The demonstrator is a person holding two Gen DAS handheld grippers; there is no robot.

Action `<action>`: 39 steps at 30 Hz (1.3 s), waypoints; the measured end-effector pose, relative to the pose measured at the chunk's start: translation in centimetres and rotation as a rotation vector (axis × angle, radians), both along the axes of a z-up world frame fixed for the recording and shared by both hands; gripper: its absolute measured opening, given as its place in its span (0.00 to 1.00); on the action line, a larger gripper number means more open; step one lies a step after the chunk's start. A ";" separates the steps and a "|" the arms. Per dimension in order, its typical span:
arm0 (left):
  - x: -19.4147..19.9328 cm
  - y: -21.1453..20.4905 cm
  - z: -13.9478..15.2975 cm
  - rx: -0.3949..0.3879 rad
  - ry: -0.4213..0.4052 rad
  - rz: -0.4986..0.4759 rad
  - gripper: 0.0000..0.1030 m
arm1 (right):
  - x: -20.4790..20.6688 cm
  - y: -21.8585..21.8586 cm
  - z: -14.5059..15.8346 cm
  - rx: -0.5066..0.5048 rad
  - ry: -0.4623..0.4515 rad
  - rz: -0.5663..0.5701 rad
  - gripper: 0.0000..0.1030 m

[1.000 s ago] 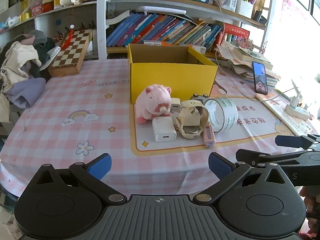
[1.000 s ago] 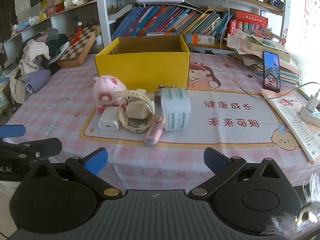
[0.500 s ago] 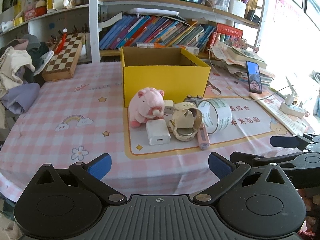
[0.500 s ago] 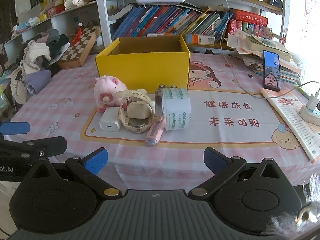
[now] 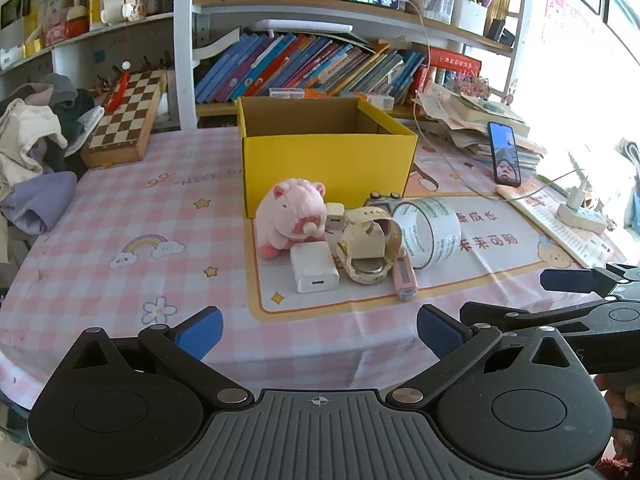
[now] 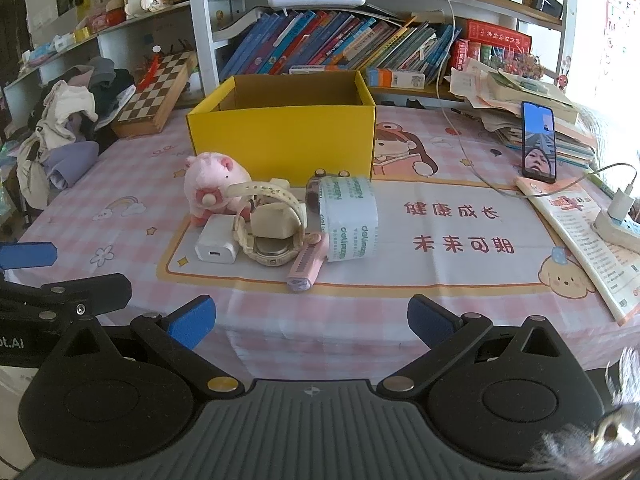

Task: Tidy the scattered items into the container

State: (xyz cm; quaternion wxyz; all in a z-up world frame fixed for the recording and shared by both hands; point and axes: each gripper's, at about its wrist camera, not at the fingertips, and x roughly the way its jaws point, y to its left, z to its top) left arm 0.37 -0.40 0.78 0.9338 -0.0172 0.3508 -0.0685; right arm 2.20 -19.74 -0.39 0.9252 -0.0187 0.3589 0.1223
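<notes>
The yellow box [image 5: 326,160] sits mid-frame, and it looks empty inside. Both the left gripper [image 5: 318,326] and right gripper [image 6: 310,320] have jaws wide apart, holding nothing. The pink pig [image 5: 292,216], charger [image 5: 314,268], watch [image 5: 370,242] and tape [image 5: 430,230] all wait in front of the box.

The yellow box [image 5: 326,160] is concealing its own floor behind the front wall. The tape roll [image 6: 348,218] is hiding most of a dark item [image 6: 314,194] behind it. The pink plush [image 5: 292,216] is partly covering a small white charger [image 5: 334,218]. Book spines [image 6: 320,48] are reading too small.
</notes>
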 end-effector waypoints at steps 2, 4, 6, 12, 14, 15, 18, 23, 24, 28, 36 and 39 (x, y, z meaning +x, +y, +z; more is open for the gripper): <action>0.1 0.0 0.0 -0.001 -0.001 0.001 1.00 | 0.0 0.1 0.0 0.000 0.001 0.002 1.00; 0.1 0.1 0.0 -0.005 -0.001 0.000 1.00 | 0.1 0.1 0.1 0.000 0.001 0.003 1.00; 0.1 0.1 0.0 -0.007 -0.001 0.000 1.00 | 0.1 0.2 0.1 -0.002 0.001 0.002 1.00; 0.2 0.2 -0.2 -0.012 0.006 0.002 1.00 | 0.2 0.3 0.1 -0.003 0.001 0.005 1.00; 0.3 0.2 -0.2 -0.009 0.010 0.004 1.00 | 0.2 0.3 0.0 -0.004 0.000 0.010 1.00; 0.3 0.2 -0.2 -0.006 0.012 0.007 1.00 | 0.2 0.4 0.0 -0.005 0.000 0.012 1.00; 0.4 0.4 -0.3 -0.008 0.015 0.013 1.00 | 0.3 0.4 0.0 -0.006 0.001 0.015 1.00; 0.3 0.4 -0.2 -0.021 0.009 0.005 1.00 | 0.5 0.5 0.0 -0.005 0.000 0.022 1.00; 0.3 0.3 -0.2 -0.017 0.006 0.005 1.00 | 0.5 0.5 -0.1 -0.005 -0.001 0.023 1.00; 0.3 0.2 0.0 0.001 -0.007 0.005 1.00 | 0.5 0.4 0.0 0.002 -0.002 0.029 1.00; 0.4 0.4 -0.1 0.000 -0.001 0.020 1.00 | 0.8 0.1 0.0 0.010 0.009 0.035 1.00; 0.3 0.4 -0.1 0.000 -0.002 0.026 1.00 | 0.9 0.0 0.0 0.014 0.015 0.040 1.00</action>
